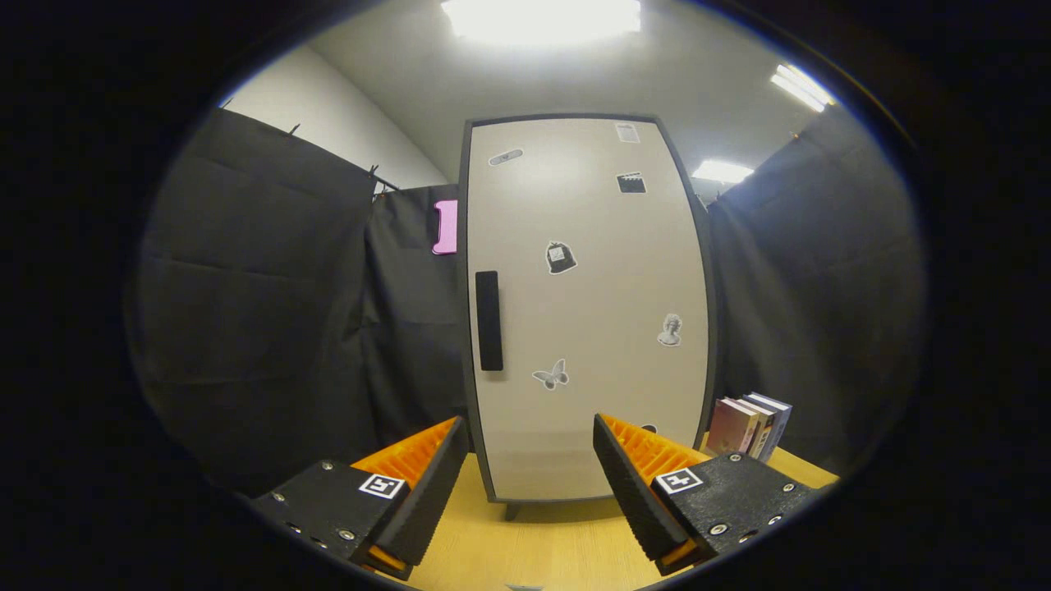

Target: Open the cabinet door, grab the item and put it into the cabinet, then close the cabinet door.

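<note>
While the cabinet door (587, 304) stands shut at the centre of the frame, its dark vertical handle (488, 320) sits along the door's left edge, above and just left of the gap between the fingers. The gripper (530, 484) hangs level over the wooden table (542, 550), fingers spread wide and holding nothing. Books (749, 425) stand at lower right, beside the cabinet.

gripper view | rides on the gripper (530, 460), low over the table (542, 550) | faces the cabinet (587, 308) door head-on | near, fingers spread apart
</note>
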{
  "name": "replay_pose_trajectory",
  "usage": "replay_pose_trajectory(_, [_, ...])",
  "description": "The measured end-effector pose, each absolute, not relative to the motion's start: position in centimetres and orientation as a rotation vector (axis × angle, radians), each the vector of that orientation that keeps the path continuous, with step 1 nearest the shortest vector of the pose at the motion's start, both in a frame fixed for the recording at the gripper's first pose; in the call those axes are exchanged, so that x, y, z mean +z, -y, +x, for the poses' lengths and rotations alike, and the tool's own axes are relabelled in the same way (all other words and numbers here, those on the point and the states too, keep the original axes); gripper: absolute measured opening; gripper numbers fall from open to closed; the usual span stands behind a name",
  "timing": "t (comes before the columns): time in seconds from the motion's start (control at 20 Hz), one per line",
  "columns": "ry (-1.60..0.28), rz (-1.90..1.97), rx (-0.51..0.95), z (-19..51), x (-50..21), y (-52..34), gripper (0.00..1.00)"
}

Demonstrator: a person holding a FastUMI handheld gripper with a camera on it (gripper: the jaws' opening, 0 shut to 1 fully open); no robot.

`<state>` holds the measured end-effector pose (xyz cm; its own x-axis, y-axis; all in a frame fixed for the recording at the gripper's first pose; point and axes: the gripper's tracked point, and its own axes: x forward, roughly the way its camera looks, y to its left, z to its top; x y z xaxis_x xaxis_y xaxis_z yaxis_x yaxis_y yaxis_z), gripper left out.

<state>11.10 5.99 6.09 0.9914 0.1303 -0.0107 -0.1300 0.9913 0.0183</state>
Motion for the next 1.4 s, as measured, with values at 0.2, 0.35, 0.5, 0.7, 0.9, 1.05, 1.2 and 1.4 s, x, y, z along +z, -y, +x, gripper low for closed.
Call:
replay_pose_trajectory(0.2, [-0.003,0.012,0.135,14.4,7.6,-6.7,0.95])
replay_pose_trajectory(0.35, [0.020,0.026,0.140,16.9,9.3,-7.4,0.95])
replay_pose_trajectory(0.5, [0.033,0.008,0.143,19.3,10.8,-8.1,0.95])
replay_pose_trajectory(0.7, [0.051,0.007,0.145,22.1,12.0,-9.0,0.95])
replay_pose_trajectory(0.9, [0.037,0.015,0.163,24.9,12.3,-10.2,0.93])
replay_pose_trajectory(1.05, [0.024,0.011,0.185,26.8,12.4,-11.5,0.86])
replay_pose_trajectory(1.2, [0.004,0.006,0.201,28.3,12.3,-12.6,0.77])
replay_pose_trajectory(1.4, [-0.026,-0.045,0.185,30.4,12.0,-13.3,0.60])
